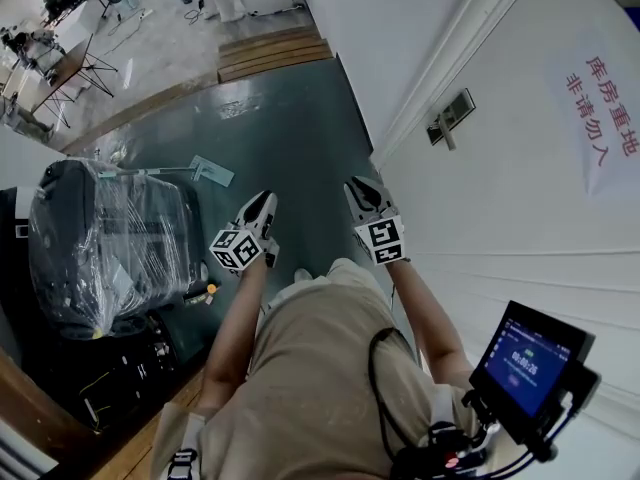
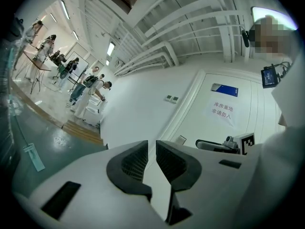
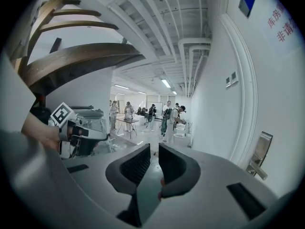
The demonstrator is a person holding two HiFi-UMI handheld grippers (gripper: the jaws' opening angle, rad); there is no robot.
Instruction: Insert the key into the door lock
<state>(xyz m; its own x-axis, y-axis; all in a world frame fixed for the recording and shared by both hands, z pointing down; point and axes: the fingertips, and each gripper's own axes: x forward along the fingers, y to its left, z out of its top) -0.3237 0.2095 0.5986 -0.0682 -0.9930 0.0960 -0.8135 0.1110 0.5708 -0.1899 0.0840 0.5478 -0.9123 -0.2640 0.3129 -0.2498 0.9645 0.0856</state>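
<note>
The white door (image 1: 520, 198) is on the right, with its metal lock plate and handle (image 1: 450, 116) beyond both grippers. The same lock plate (image 3: 259, 152) is at the lower right of the right gripper view and shows small (image 2: 180, 140) in the left gripper view. My left gripper (image 1: 262, 208) is held over the green floor, its jaws shut with nothing between them (image 2: 151, 144). To its right, nearer the door, my right gripper (image 1: 365, 196) has its jaws (image 3: 154, 148) drawn together too. A small reddish speck shows at one pad's inner edge. I see no key plainly.
A red-lettered notice (image 1: 597, 108) hangs on the door. A dark chair wrapped in plastic film (image 1: 110, 243) stands at the left. A small monitor (image 1: 530, 360) hangs at the person's right side. Wooden steps (image 1: 272, 53) and several people lie far down the hall.
</note>
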